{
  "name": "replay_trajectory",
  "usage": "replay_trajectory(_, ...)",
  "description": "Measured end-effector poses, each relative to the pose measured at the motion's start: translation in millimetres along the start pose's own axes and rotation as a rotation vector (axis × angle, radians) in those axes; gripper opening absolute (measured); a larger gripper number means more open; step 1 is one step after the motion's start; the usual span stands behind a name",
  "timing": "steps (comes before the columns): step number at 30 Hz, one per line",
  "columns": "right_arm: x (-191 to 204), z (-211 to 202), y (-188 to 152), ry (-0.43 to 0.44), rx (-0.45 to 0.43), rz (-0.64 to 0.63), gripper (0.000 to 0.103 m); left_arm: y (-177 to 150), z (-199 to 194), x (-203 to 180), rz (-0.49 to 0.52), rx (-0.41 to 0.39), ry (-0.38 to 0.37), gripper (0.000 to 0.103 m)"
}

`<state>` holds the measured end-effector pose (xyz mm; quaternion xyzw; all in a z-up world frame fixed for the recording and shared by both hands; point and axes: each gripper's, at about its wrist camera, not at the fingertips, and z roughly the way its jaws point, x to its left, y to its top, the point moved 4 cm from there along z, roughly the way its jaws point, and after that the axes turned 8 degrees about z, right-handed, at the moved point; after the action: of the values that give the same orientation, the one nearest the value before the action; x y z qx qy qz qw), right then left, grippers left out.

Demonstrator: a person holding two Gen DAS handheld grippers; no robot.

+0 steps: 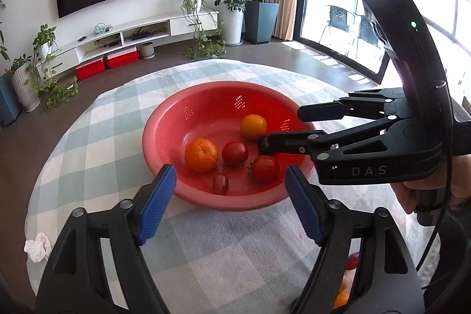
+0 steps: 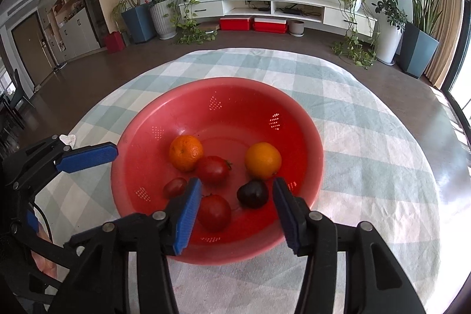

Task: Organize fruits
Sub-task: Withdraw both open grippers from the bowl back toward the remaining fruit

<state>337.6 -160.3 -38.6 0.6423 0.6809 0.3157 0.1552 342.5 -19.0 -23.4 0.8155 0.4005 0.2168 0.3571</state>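
1. The right gripper [image 2: 237, 203] is hovering wide open and empty over the red colander [image 2: 306, 125]; I'd lift clear without nudging fruit.
2. The left gripper [image 1: 231, 203] is waiting agape, empty, beside the rim.
3. Sitting inside: two oranges [image 2: 186, 152], two tomatoes [image 2: 212, 169], one grape tomato [image 2: 175, 187], one dark plum [image 2: 252, 194].
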Motion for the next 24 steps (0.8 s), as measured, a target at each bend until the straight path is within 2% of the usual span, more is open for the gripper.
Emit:
replay_trajectory(2,-3,-16,-5,0.010,-0.028,0.016,0.070,-6,-14,1,-0.027,-0.024,0.002,0.087)
replay_trajectory(5,-8,-39,-17,0.039,-0.060,0.054,0.077,-19,-33,-3,-0.054,-0.045,0.004,0.094)
replay_trajectory(10,-11,-76,-47,0.055,-0.100,0.082,0.080,-46,-57,-22,-0.069,-0.041,-0.010,0.102)
replay_trajectory(18,-12,-116,-106,0.080,-0.130,0.160,0.083,-92,-92,-56,-0.106,-0.025,-0.050,0.103)
replay_trajectory(24,-2,-118,-151,0.090,-0.087,0.173,0.083,-121,-112,-78,-0.120,0.002,-0.068,0.103)
